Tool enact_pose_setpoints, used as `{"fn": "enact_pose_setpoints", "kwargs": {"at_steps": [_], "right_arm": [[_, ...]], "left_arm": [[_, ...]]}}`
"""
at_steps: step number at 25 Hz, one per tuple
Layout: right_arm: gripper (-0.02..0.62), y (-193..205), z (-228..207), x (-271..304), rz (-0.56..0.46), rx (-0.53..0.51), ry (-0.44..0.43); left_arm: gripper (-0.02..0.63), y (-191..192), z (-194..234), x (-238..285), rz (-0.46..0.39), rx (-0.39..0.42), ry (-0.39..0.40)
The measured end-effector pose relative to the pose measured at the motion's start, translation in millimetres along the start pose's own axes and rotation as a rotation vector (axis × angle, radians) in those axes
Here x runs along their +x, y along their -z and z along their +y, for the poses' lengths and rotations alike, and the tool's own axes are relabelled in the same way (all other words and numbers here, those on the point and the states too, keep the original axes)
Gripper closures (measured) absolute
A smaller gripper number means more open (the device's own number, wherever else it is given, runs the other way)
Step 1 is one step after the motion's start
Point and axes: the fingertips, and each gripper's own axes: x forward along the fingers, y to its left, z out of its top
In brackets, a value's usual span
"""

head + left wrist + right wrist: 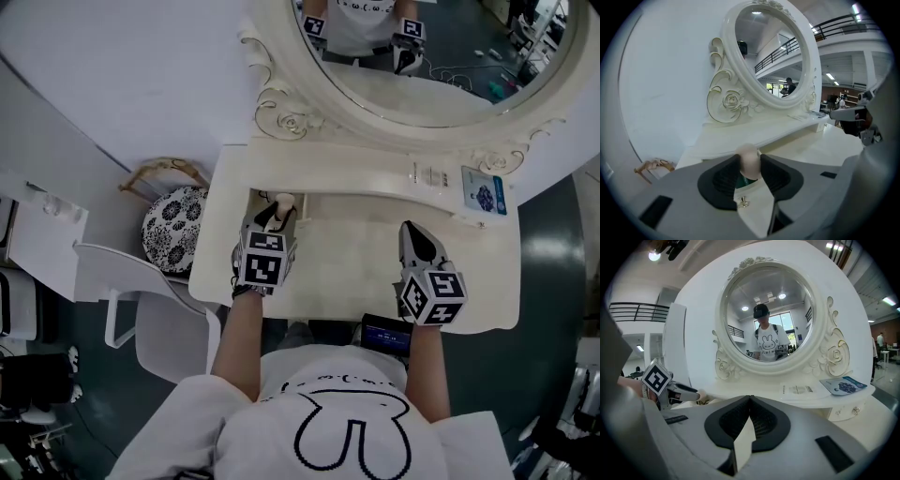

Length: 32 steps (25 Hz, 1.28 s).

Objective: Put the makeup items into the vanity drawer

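My left gripper point(278, 216) is over the left part of the white vanity top point(356, 277), close to the raised back shelf point(356, 169). It is shut on a makeup item point(283, 200) with a pale pink rounded top and green below. In the left gripper view the makeup item point(750, 161) sits upright, with a black pad touching it on either side. Under it a small gold knob point(744, 202) shows on a white front. My right gripper point(412, 236) hovers over the right part of the top, shut with nothing in it; its pads point(761, 420) meet at the tips.
An oval mirror point(441, 56) in a carved white frame rises behind the shelf. A blue card point(484, 195) lies on the shelf's right end, above a small knobbed drawer point(855, 411). A dark device point(384, 335) sits at the table's front edge. A patterned stool point(175, 228) and a white chair point(141, 300) stand to the left.
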Motion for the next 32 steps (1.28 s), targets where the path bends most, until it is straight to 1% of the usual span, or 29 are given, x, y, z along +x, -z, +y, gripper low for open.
{"fn": "enact_pose_setpoints", "kwargs": {"at_steps": [2,5,8,10,18,23,29,30,32], "right_arm": [[0.584,-1.5,3.0,5.3,-0.003,0.001,0.007],[0.584,-4.2,11.1,13.3,-0.009,0.002,0.013],[0.584,-4.6,18.5,18.3,-0.014,0.006,0.02],[0.584,-3.7,21.3,20.0,-0.015,0.009,0.029],[0.584,-2.8,31.5,16.0,-0.022,0.015,0.06],[0.584,-5.2,39.5,10.9,-0.038,0.01,0.035],[0.584,-9.2,40.4,-0.1,-0.038,-0.021,-0.034],[0.584,-10.6,38.3,-3.4,-0.04,-0.023,-0.05],[0.584,-15.5,36.5,-10.8,-0.055,-0.022,-0.098]], "left_arm": [[0.442,0.2,0.0,3.2,0.009,0.023,0.034],[0.435,-0.8,0.8,6.7,0.015,0.037,0.086],[0.41,-1.3,4.0,9.9,0.019,0.042,0.119],[0.388,-2.3,6.9,12.2,0.018,0.049,0.13],[0.388,-4.5,14.7,7.1,0.003,0.056,0.148],[0.388,-6.5,20.2,-4.3,-0.038,0.018,0.119],[0.403,-8.7,18.7,-25.1,-0.094,-0.051,0.03],[0.413,-8.8,16.0,-29.0,-0.103,-0.06,0.01],[0.453,-8.9,12.3,-38.1,-0.126,-0.086,-0.04]]}}
